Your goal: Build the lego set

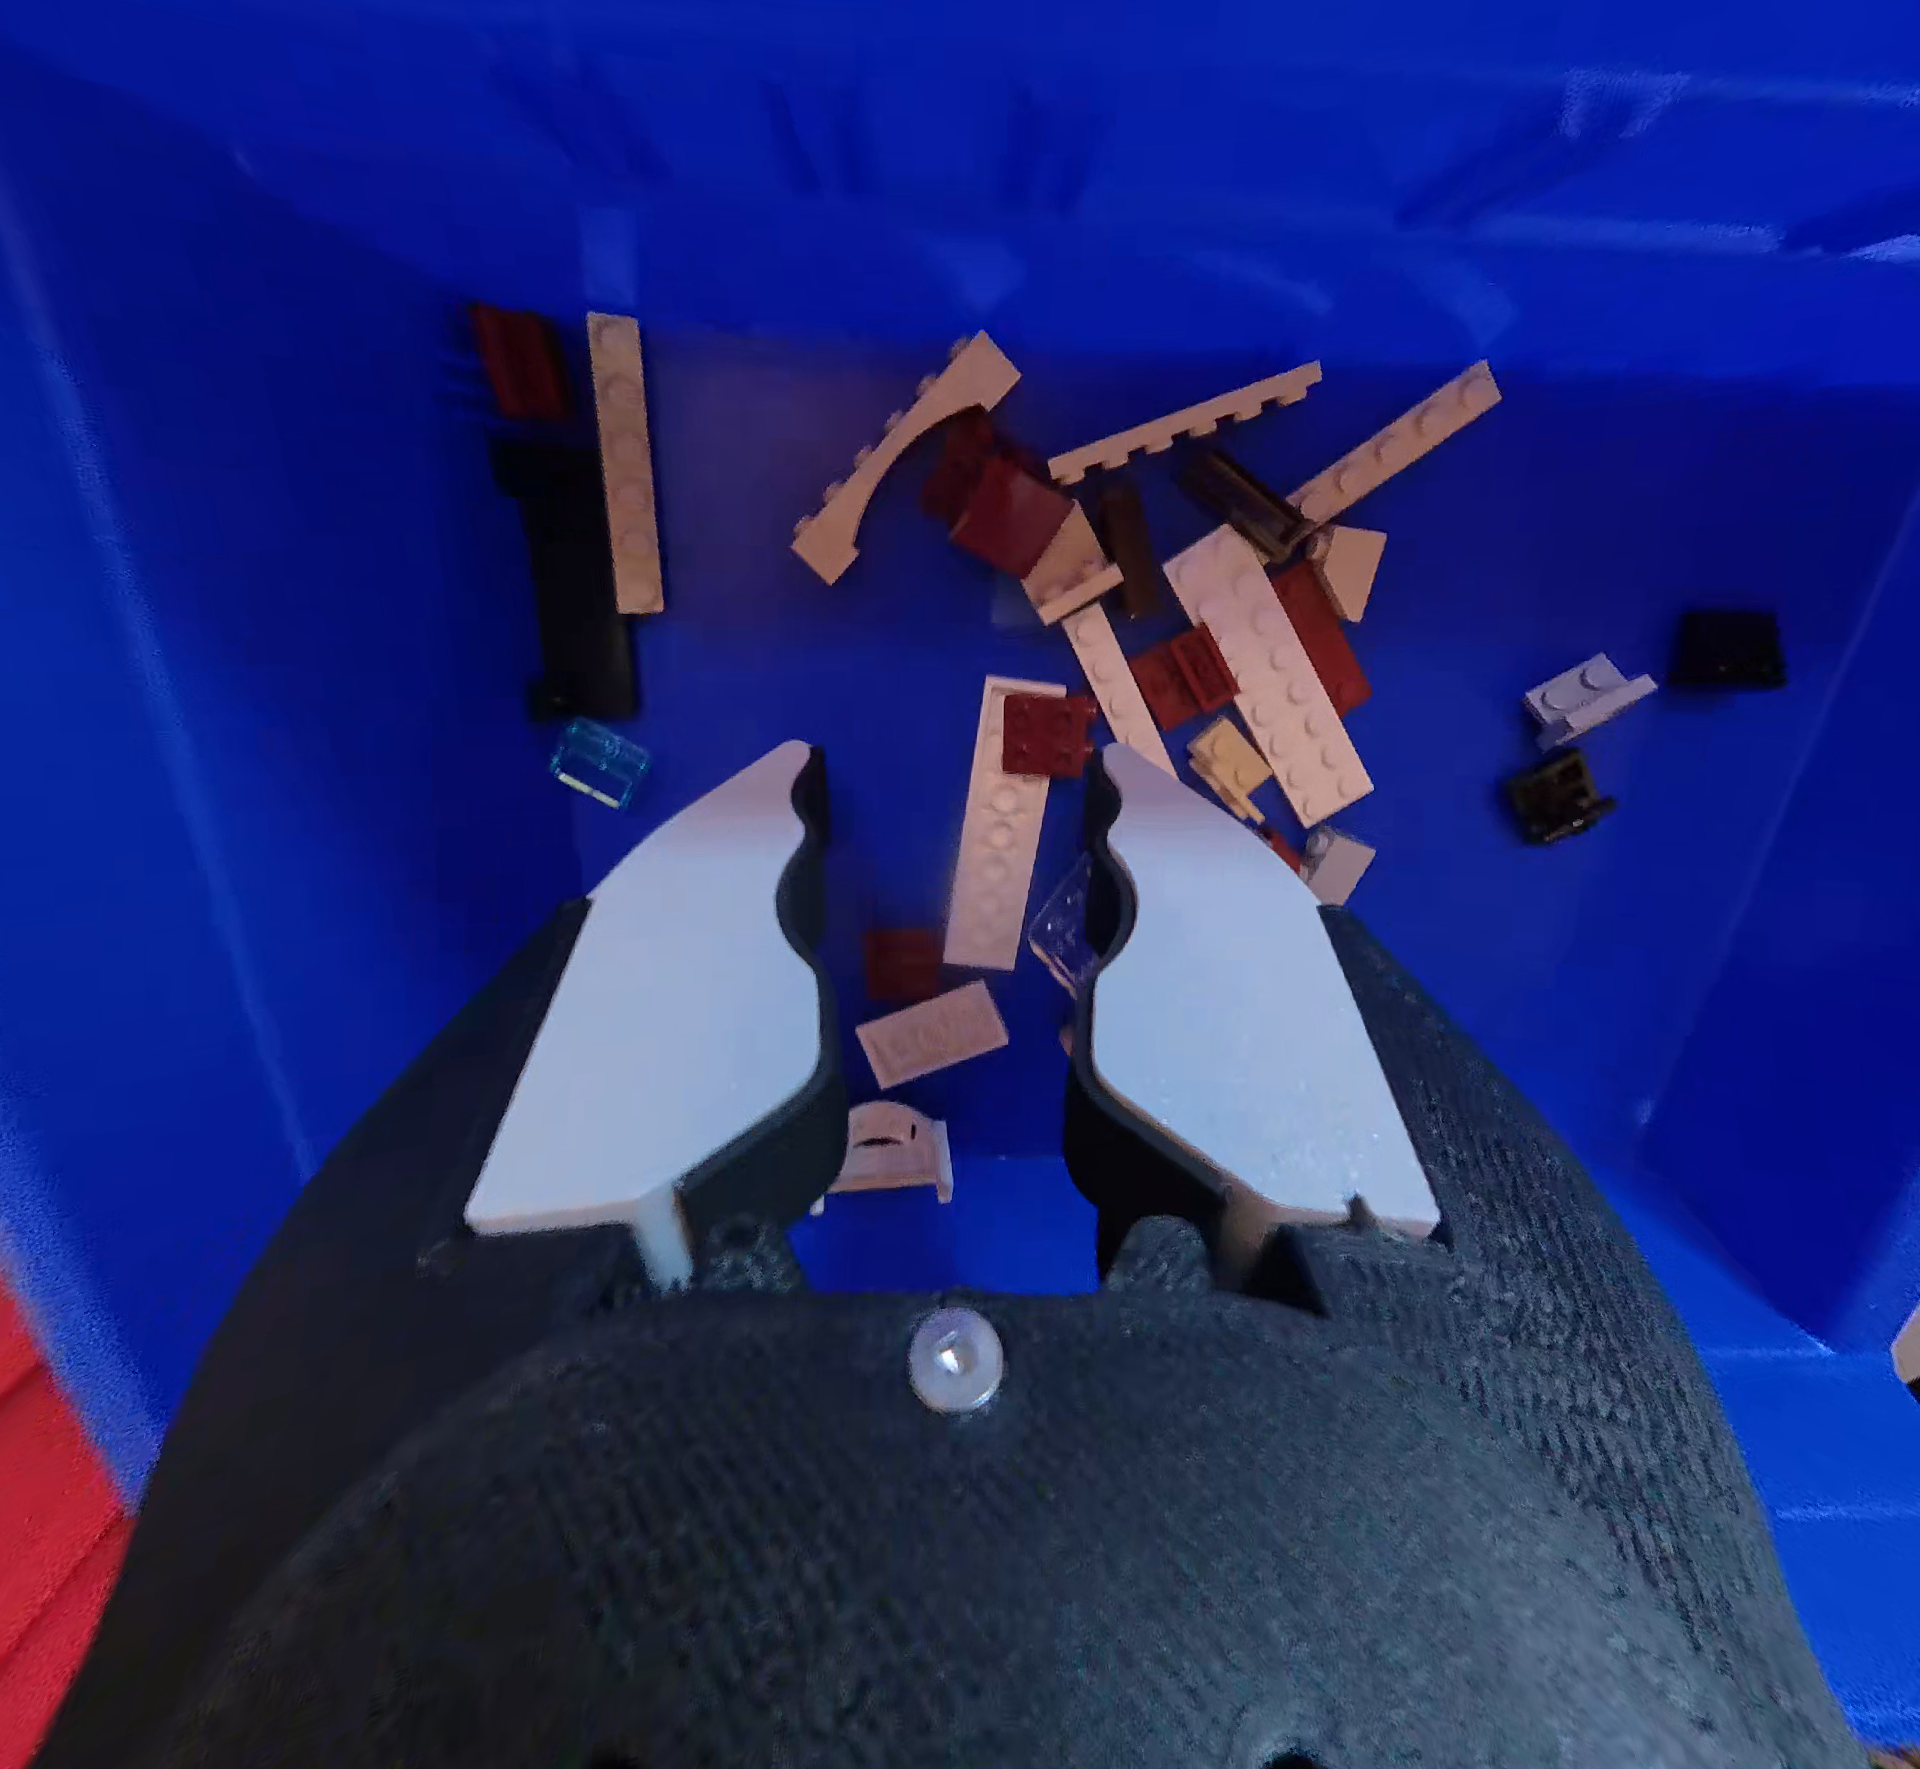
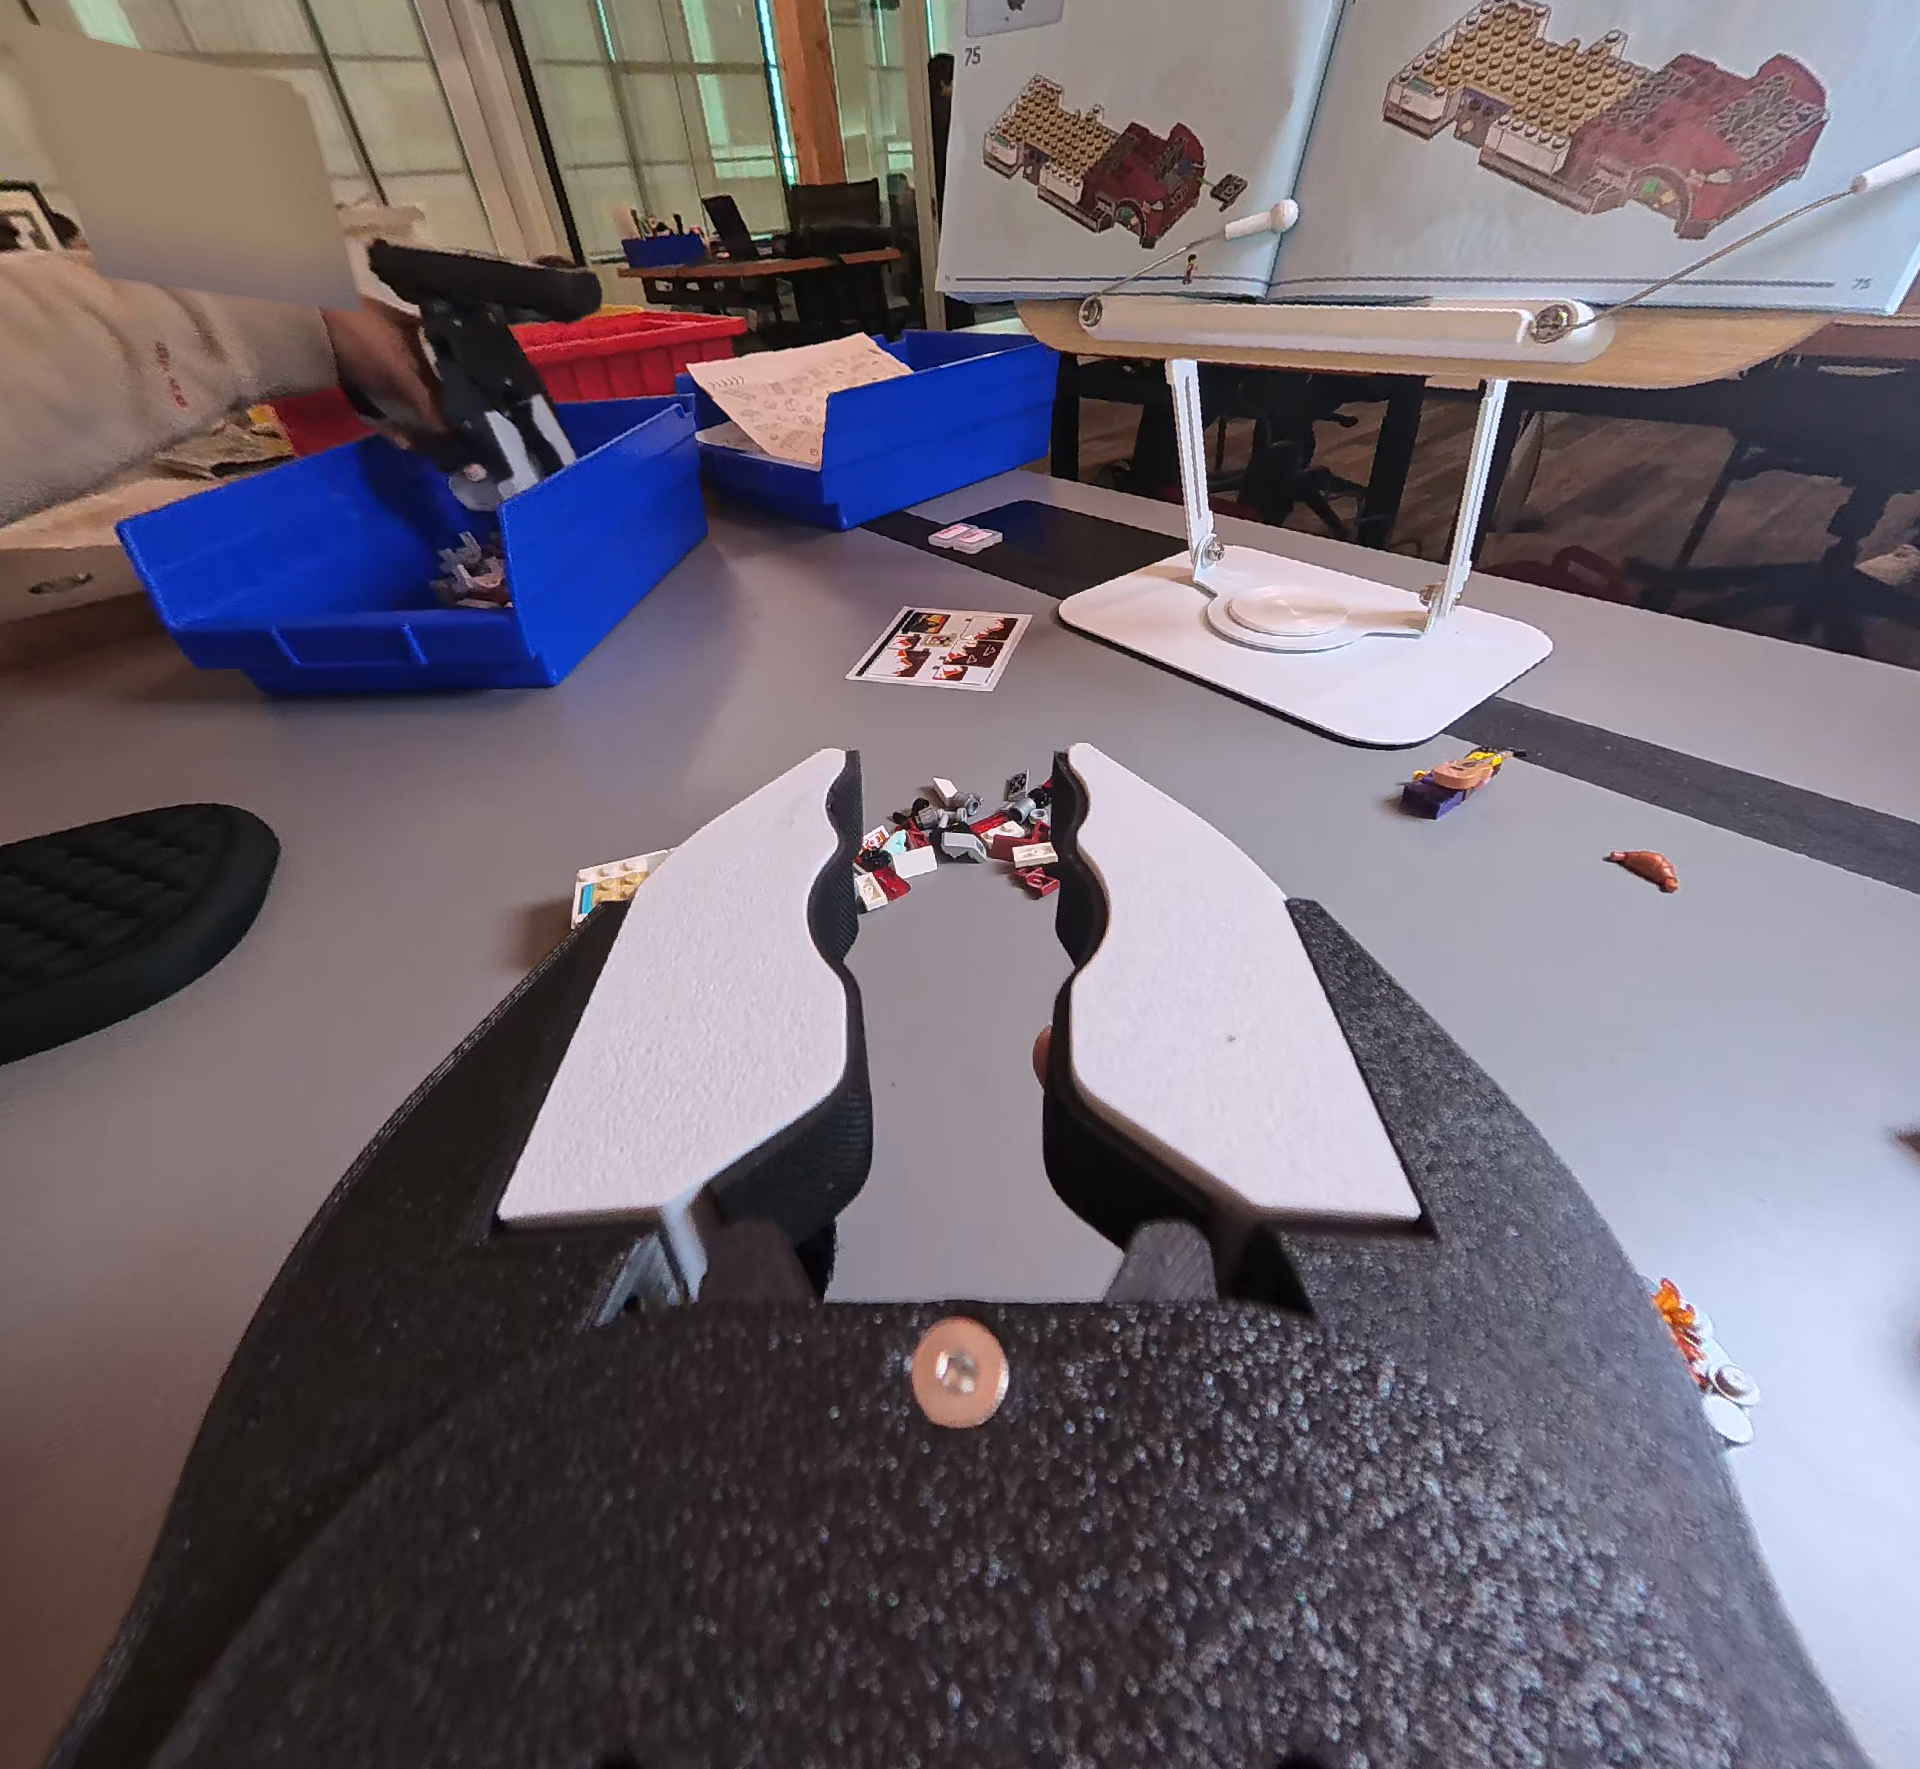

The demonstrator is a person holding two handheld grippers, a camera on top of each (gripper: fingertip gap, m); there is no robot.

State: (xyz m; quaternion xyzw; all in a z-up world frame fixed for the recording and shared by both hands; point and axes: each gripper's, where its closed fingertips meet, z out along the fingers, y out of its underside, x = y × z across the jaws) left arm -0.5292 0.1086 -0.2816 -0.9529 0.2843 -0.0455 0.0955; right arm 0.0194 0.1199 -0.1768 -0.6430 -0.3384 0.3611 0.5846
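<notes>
My left gripper (image 1: 956,758) is open, low inside a blue bin (image 1: 935,161) over several loose toy bricks. Between its fingers lie a long white plate (image 1: 997,846) and a dark red square plate (image 1: 1044,732), with nothing pressed on them. A clear piece (image 1: 1065,930) lies by the right finger. A transparent blue brick (image 1: 601,763) sits left of the fingers. The right wrist view shows this gripper (image 2: 488,431) dipped into the bin (image 2: 582,556). My right gripper (image 2: 958,758) is open and empty above the grey table (image 2: 623,784), with a pile of small red, white and grey pieces (image 2: 966,836) just beyond its tips.
An open instruction booklet (image 2: 1403,109) rests on a white stand (image 2: 1309,649) at the back right. A sticker sheet (image 2: 940,647), a second blue bin (image 2: 883,441), a red bin (image 2: 623,358), a toy figure (image 2: 1455,779) and a black pad (image 2: 104,909) surround the pile. A person's sleeve (image 2: 135,348) is at the left. Across from one pair of fingers to the other is roughly 55 centimetres. About 4 centimetres separates my left fingertips from the transparent blue brick (image 1: 601,763). My right tips are about 55 centimetres from the clear piece (image 1: 1065,930), my left tips only 5 centimetres.
</notes>
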